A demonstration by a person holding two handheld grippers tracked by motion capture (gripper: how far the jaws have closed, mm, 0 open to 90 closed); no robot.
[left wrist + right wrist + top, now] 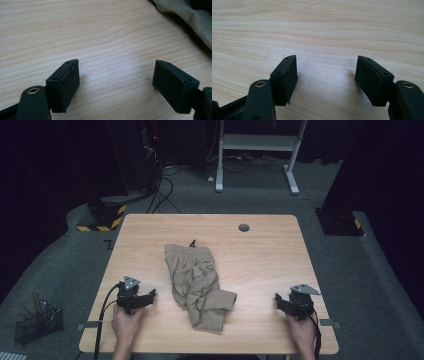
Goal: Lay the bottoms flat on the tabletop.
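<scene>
Left gripper (150,296) and right gripper (279,300), each hand-held low over the wooden table (260,260), jaws spread wide and empty, bare wood between them. Crumpled tan shorts (197,282) lie between the two grippers, nearer the left, touching neither.

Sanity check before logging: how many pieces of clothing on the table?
1: a crumpled tan garment lying at the middle of the table, between the two grippers. Its folds could hide a smaller piece underneath.
</scene>
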